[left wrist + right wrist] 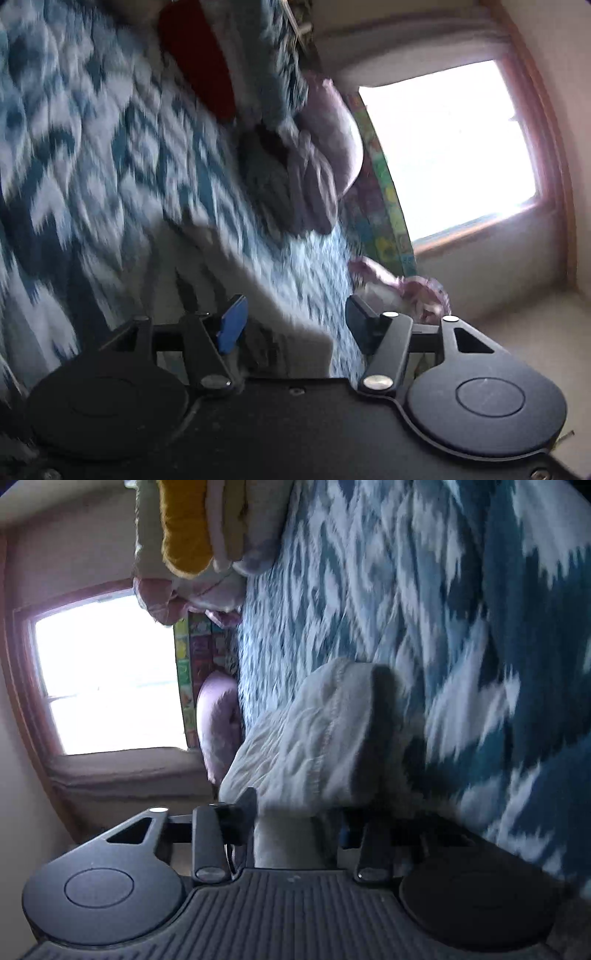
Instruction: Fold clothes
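A white garment (280, 295) lies on the blue-and-white patterned bedspread (92, 147). In the left wrist view, which is blurred, it runs between the fingers of my left gripper (295, 325). The jaws stand apart with gaps beside the cloth, so that gripper is open. In the right wrist view the same white garment (314, 731) bunches up in a stitched fold over the bedspread (461, 590). It fills the narrow gap of my right gripper (299, 823), which is shut on it.
A heap of clothes, with a red piece (199, 55) and a mauve bundle (317, 166), lies at the far side. A stack with a yellow item (184, 528) sits nearby. A pink garment (218, 723) and a colourful panel (184, 664) are by the bright window (107, 675).
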Motion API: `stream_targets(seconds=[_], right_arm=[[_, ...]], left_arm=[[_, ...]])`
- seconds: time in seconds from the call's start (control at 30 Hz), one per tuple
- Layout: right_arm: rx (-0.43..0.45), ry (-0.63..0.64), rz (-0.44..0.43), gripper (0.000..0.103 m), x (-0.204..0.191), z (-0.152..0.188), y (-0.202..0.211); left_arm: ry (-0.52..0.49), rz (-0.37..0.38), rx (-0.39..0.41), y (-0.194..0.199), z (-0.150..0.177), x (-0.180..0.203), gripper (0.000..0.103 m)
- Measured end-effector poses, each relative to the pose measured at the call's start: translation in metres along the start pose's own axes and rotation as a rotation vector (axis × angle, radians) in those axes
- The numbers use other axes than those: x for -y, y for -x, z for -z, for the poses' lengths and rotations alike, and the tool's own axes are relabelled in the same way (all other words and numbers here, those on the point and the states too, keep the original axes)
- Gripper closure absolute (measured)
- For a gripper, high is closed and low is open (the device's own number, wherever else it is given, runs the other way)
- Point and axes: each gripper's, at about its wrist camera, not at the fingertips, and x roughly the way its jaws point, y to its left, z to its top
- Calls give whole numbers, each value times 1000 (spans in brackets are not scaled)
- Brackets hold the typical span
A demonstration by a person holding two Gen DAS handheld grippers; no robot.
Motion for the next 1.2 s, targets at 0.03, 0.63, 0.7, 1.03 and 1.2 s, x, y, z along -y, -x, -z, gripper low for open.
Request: stream_targets(seconds=[0.03,0.63,0.7,1.03,1.2], right_arm=[[15,-4,-1,74,1,-3,-2],[121,182,66,64,-37,-64,-26],[124,242,68,78,-44,-70,-29],[160,554,-29,83,-98,-110,-52],[196,667,13,83,-112,-132,-57]], left_arm=[[3,1,-18,-6,2,2,45],[3,-193,-87,-119,-9,4,63],[-28,-182,-96,-132,-13,6,71],[-342,74,-45,-150,-52,46,88],[-629,1,-2,-155,-54,61,88]])
